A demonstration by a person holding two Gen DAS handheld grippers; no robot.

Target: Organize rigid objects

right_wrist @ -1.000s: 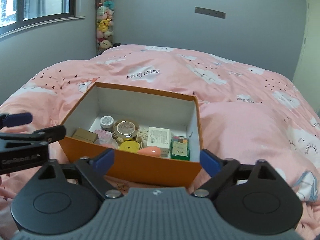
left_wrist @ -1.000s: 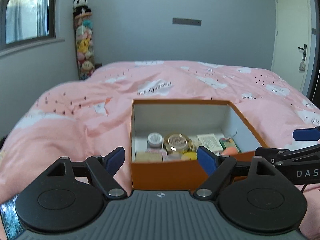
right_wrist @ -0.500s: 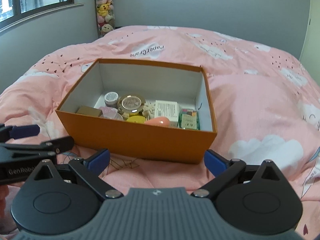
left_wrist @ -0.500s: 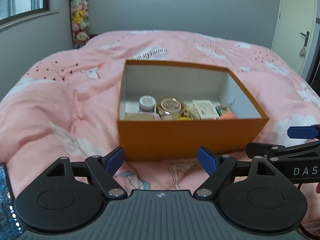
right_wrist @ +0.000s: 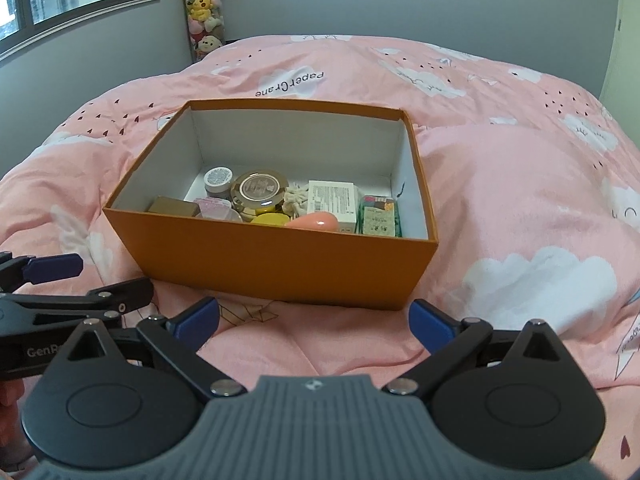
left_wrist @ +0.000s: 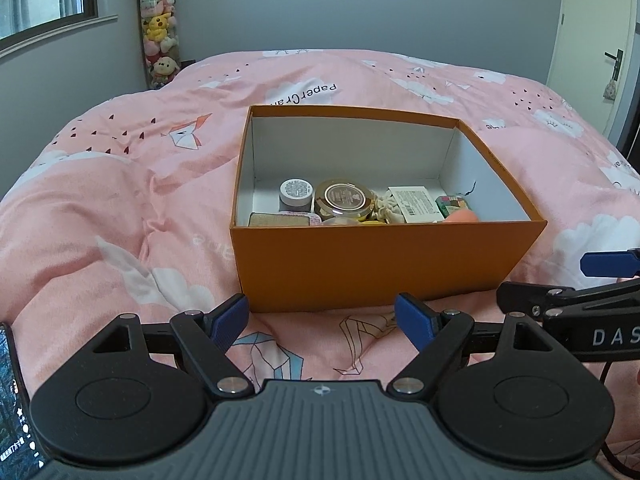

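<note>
Because the orange box [right_wrist: 276, 264] sits on soft bedding near the bed's [right_wrist: 520, 208] foot edge, it would likely tip; its stiff cardboard walls suit a rim grip. Left claw [left_wrist: 324, 320] and right claw [right_wrist: 314, 322] both gape, holding nothing.

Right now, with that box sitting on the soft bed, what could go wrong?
1. The orange box rests on a puffy pink duvet, so pressing its rim might tip it.
2. The things inside are packed close; reaching for the gold-lidded jar could knock the small grey jar.
3. Both grippers, left and right, hang close together and could collide.
</note>
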